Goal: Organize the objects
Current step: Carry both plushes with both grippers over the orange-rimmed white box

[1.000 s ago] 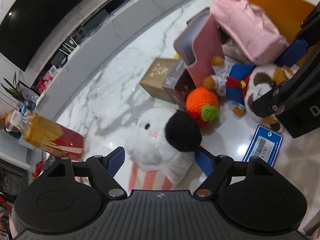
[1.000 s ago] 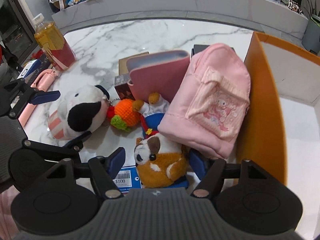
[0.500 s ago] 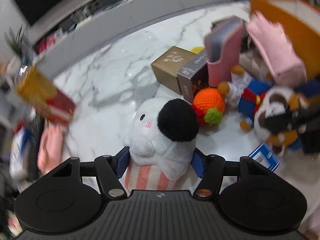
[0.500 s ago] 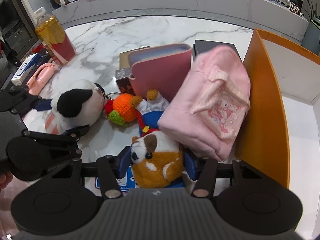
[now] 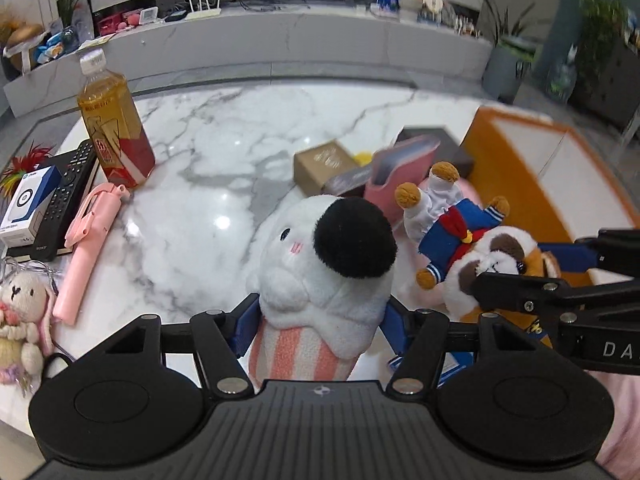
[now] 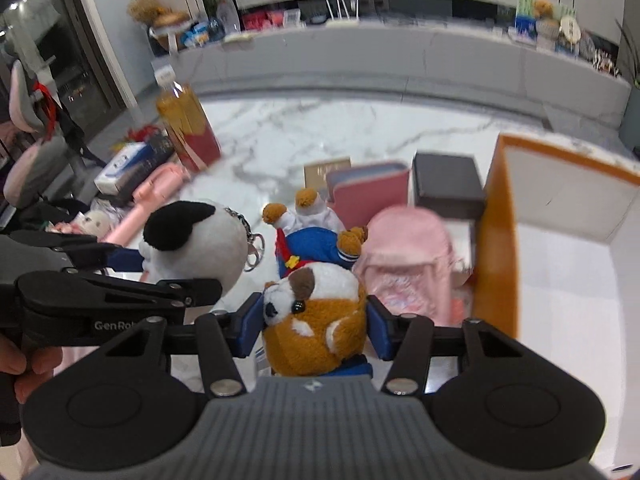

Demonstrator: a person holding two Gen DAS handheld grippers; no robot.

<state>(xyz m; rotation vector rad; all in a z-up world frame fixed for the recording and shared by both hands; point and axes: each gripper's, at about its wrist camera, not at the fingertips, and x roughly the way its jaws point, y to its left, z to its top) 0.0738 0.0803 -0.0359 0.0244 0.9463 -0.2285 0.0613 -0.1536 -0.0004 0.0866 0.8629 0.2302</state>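
Blue pads of my left gripper (image 5: pixel 318 328) clamp the striped base of the white plush with the black ear (image 5: pixel 326 264), held above the marble table (image 5: pixel 208 184). My right gripper (image 6: pixel 314 330) squeezes the brown-and-white dog plush (image 6: pixel 316 320), near the pink backpack (image 6: pixel 408 264) and orange bin (image 6: pixel 496 240).

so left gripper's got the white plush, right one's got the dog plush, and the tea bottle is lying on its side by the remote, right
Not quite: the tea bottle stands upright by the remote, as the left wrist view shows. The rest holds: the left gripper is shut on the white plush, and the right gripper is shut on the dog plush.
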